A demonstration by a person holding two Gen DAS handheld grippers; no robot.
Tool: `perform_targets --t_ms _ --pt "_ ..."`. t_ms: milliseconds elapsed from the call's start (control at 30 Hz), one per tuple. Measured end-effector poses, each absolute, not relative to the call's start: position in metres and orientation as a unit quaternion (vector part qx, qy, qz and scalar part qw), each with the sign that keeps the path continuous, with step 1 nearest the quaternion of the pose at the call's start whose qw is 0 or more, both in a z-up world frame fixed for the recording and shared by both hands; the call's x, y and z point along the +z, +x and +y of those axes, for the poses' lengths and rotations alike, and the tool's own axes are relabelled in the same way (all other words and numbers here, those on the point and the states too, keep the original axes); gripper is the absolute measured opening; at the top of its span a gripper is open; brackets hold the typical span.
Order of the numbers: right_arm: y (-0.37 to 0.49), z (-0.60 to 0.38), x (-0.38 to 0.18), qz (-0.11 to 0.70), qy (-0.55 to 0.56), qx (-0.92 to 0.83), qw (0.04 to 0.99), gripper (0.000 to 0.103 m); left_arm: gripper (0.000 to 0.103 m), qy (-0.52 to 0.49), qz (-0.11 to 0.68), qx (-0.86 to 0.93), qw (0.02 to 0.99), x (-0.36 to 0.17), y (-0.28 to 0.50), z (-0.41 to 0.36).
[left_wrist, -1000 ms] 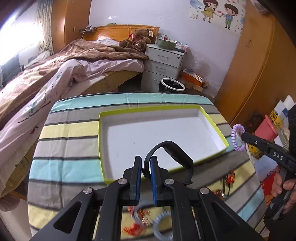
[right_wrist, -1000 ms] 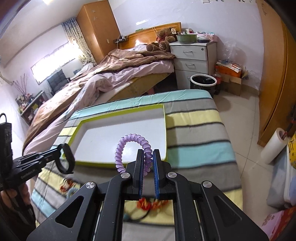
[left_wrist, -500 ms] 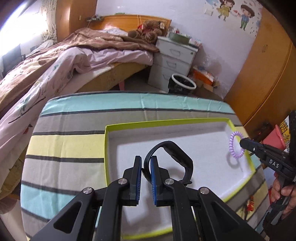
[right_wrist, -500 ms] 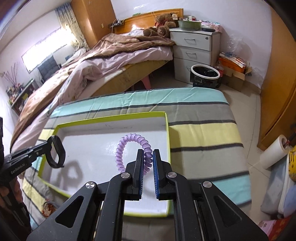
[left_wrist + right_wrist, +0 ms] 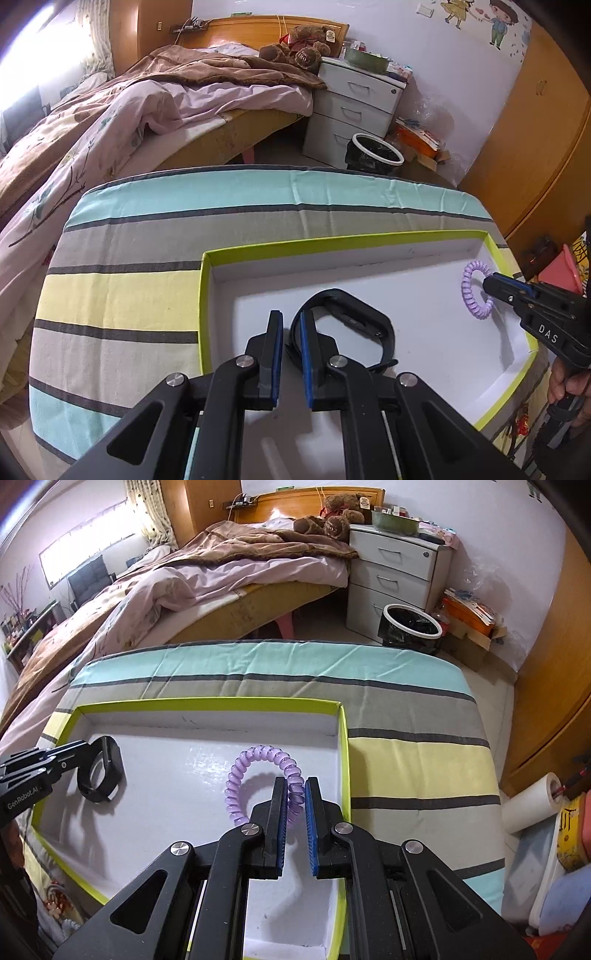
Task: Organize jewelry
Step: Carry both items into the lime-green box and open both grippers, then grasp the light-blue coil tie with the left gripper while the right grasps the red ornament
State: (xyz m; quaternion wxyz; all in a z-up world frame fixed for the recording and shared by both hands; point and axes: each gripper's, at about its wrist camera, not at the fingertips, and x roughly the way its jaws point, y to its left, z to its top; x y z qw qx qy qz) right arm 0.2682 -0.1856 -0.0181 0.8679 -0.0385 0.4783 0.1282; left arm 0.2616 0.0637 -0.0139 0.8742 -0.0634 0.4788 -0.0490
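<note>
1. A shallow white tray (image 5: 207,295) with a lime-green rim sits on a bench covered in striped cloth (image 5: 122,295).
2. The left tongs (image 5: 291,325) are spread; a black wristband (image 5: 347,317) lies in the tray at their tips.
3. The right tongs (image 5: 295,797) are slightly parted around a purple coil bracelet (image 5: 236,790), low over the tray's right side.

An unmade bed (image 5: 122,110) is seen at far left, a white drawer unit (image 5: 354,110) beside it, a wooden wardrobe (image 5: 535,140) at right; daylight is admitted through a left window (image 5: 81,550).
</note>
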Motion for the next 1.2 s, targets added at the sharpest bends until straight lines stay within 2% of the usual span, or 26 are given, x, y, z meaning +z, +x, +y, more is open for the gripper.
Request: perform_targets --t_ms 367,500,700,767,833,867,1200 --pt "0.269 -0.18 -0.018 0.466 -0.063 0.121 0.874 0.01 0.01 -0.076 0.478 -0.053 0.873 -0.013 0.26 0.066" --pt "0.263 -0.179 -0.013 0.454 -0.066 0.123 0.88 0.015 0.01 -0.077 0.469 -0.05 0.878 -0.007 0.254 0.066" --pt "0.244 -0.177 0.007 0.427 -0.06 0.132 0.892 0.016 0.017 -0.073 0.453 -0.06 0.887 0.012 0.228 0.063" --pt "0.237 -0.177 0.013 0.419 -0.054 0.136 0.896 0.019 0.023 -0.073 0.441 -0.06 0.892 0.02 0.215 0.061" --pt "0.225 -0.178 0.022 0.406 -0.049 0.135 0.903 0.032 0.025 -0.072 0.433 -0.06 0.897 0.026 0.202 0.06" --pt "0.219 -0.177 0.026 0.4 -0.049 0.135 0.905 0.035 0.026 -0.073 0.427 -0.061 0.899 0.029 0.194 0.06" --pt "0.157 -0.177 0.054 0.347 -0.05 0.133 0.927 0.036 0.026 -0.106 0.404 -0.078 0.905 0.036 0.127 0.07"
